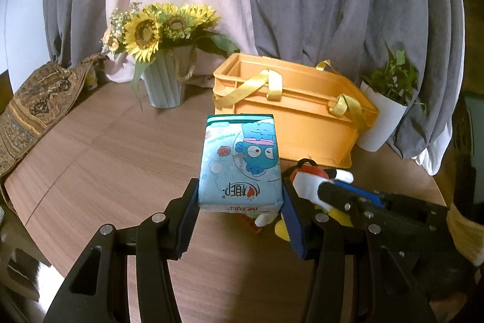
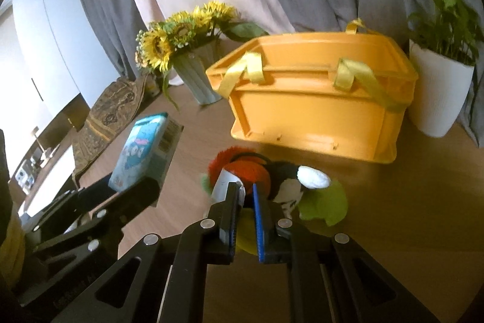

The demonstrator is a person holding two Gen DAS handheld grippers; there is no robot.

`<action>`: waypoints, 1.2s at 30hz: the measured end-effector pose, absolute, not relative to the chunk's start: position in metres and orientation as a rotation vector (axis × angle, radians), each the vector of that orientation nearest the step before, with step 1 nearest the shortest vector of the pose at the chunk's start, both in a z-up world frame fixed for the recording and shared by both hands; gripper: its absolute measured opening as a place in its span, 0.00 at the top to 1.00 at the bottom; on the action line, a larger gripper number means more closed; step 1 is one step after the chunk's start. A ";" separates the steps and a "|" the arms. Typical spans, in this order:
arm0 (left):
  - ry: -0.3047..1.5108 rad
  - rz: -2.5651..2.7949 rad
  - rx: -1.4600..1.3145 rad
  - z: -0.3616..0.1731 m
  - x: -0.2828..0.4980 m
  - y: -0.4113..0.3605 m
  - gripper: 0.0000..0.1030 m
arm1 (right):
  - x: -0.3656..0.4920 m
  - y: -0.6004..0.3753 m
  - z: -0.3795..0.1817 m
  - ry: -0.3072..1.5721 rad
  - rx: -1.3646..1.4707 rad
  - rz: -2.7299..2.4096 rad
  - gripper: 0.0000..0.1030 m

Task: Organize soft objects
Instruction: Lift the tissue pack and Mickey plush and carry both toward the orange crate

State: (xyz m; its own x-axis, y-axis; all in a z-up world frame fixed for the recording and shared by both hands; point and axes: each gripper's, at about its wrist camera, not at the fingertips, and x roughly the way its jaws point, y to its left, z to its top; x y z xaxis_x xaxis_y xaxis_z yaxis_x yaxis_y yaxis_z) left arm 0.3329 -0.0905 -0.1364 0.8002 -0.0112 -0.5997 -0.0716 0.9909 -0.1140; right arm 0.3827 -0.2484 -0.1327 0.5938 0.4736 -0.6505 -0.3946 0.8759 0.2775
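My left gripper (image 1: 240, 202) is shut on a light blue tissue pack (image 1: 242, 162) with a cartoon fish print, held above the wooden table in front of the orange basket (image 1: 302, 111). The pack also shows in the right wrist view (image 2: 142, 153). My right gripper (image 2: 246, 199) is shut on a plush parrot toy (image 2: 284, 183) with a red head, white face and green body, just in front of the basket (image 2: 314, 111). In the left wrist view the right gripper (image 1: 335, 189) sits to the right of the pack, over the toy (image 1: 305, 180).
A vase of sunflowers (image 1: 163, 80) stands at the back left of the round wooden table (image 1: 106, 156). A white potted plant (image 1: 384, 114) stands right of the basket. A patterned cloth (image 1: 33, 102) lies on the left edge. Grey and pink curtains hang behind.
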 end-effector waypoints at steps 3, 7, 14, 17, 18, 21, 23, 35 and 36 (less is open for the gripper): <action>0.660 0.023 -0.133 -0.143 0.333 -0.093 0.50 | 0.378 -0.249 -0.142 0.818 0.108 0.509 0.89; 0.682 0.013 -0.121 -0.152 0.333 -0.098 0.50 | 0.372 -0.250 -0.157 0.866 0.103 0.514 0.89; 0.732 -0.004 -0.117 -0.171 0.332 -0.105 0.50 | 0.369 -0.255 -0.181 0.932 0.110 0.499 0.89; 0.747 -0.012 -0.115 -0.177 0.333 -0.107 0.50 | 0.369 -0.258 -0.190 0.952 0.113 0.488 0.89; 0.751 -0.014 -0.115 -0.178 0.333 -0.108 0.50 | 0.369 -0.259 -0.193 0.958 0.111 0.485 0.89; 0.758 -0.019 -0.112 -0.182 0.334 -0.109 0.50 | 0.369 -0.259 -0.200 0.974 0.110 0.481 0.89; 0.762 -0.020 -0.112 -0.183 0.334 -0.110 0.50 | 0.369 -0.260 -0.205 0.993 0.115 0.481 0.89; 0.781 -0.017 -0.122 -0.189 0.337 -0.109 0.50 | 0.373 -0.256 -0.222 1.040 0.112 0.477 0.87; 0.782 -0.016 -0.122 -0.190 0.337 -0.109 0.50 | 0.373 -0.256 -0.222 1.041 0.113 0.478 0.87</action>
State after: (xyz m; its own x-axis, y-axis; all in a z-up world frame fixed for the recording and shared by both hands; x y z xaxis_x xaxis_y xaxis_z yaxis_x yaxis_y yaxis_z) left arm 0.3367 -0.1085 -0.1896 0.7101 -0.0594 -0.7016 -0.0312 0.9928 -0.1156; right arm 0.3731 -0.2556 -0.2222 0.4133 0.4313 -0.8020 -0.3265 0.8924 0.3116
